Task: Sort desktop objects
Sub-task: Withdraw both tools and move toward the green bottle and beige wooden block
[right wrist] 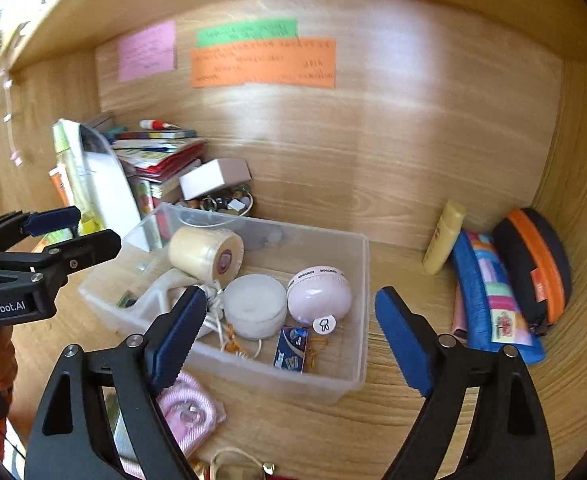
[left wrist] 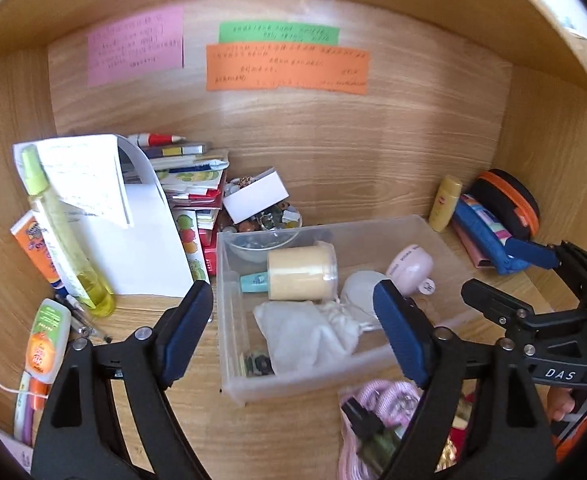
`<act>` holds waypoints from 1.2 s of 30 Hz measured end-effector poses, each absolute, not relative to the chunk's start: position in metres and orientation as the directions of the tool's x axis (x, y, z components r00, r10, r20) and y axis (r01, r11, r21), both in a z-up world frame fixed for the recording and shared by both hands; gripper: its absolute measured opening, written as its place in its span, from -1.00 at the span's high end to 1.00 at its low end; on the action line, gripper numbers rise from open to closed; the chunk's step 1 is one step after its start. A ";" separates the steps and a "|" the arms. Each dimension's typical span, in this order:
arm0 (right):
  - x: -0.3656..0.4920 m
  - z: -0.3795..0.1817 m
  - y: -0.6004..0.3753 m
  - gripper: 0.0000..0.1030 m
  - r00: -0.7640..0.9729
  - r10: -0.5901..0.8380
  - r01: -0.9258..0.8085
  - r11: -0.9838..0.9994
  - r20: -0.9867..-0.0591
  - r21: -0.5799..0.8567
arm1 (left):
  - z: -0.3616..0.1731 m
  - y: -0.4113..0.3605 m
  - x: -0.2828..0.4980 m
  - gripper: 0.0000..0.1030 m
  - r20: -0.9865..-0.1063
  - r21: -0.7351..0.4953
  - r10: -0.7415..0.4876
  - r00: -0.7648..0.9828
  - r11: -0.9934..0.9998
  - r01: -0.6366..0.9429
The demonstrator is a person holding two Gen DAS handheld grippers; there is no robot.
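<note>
A clear plastic bin (left wrist: pixel 229 320) (right wrist: pixel 359 320) stands on the wooden desk. It holds a cream tape roll (left wrist: pixel 301 272) (right wrist: pixel 205 254), a white cloth pouch (left wrist: pixel 309 332), a white round tub (right wrist: pixel 253 308), a pink round gadget (left wrist: pixel 409 268) (right wrist: pixel 319 296) and a small blue box (right wrist: pixel 291 350). My left gripper (left wrist: pixel 291 300) (right wrist: pixel 89 228) hovers over the bin's near left side, open and empty. My right gripper (right wrist: pixel 289 300) (left wrist: pixel 501 268) hovers over the bin's near right part, also open with nothing between its fingers. A pink coiled cord (left wrist: pixel 377 400) (right wrist: pixel 189 404) lies on the desk in front of the bin.
Books and papers (left wrist: pixel 189 184) pile up at the back left beside a yellow-green spray bottle (left wrist: pixel 65 236) and a bowl of trinkets (left wrist: pixel 265 216). At the right wall lean a yellow bottle (left wrist: pixel 445 208), a blue pouch (right wrist: pixel 489 300) and a black-orange case (right wrist: pixel 533 264). Wooden walls enclose the desk.
</note>
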State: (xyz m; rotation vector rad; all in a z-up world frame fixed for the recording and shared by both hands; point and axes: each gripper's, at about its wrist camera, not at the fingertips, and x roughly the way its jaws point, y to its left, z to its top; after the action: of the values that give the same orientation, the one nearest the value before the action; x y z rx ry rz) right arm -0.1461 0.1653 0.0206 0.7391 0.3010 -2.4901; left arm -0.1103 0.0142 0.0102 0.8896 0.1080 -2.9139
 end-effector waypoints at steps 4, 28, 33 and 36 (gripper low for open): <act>-0.126 0.015 0.174 -0.75 -0.710 -0.426 0.556 -0.828 -0.562 -0.074 | 0.010 0.027 -0.088 -0.77 -0.534 -0.023 -0.073 -0.842 -0.995 0.100; -0.090 -0.042 0.235 -0.76 -0.613 -0.408 0.575 -0.818 -0.676 -0.028 | -0.036 0.059 -0.037 -0.93 -0.655 -0.112 -0.012 -0.755 -0.987 0.113; -0.093 -0.050 0.228 -0.75 -0.558 -0.441 0.618 -0.786 -0.703 0.002 | -0.048 0.070 -0.046 -0.93 -0.700 -0.097 -0.005 -0.714 -0.990 0.102; -0.093 -0.057 0.218 -0.73 -0.517 -0.457 0.646 -0.763 -0.723 0.020 | -0.057 0.072 -0.056 -0.93 -0.733 -0.159 0.072 -0.676 -0.985 0.068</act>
State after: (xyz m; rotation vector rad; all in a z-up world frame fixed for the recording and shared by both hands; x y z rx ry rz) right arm -0.0933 0.2185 -0.0574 0.9792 0.3334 -2.2647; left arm -0.0556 0.0724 -0.0570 1.2651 0.2735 -2.8645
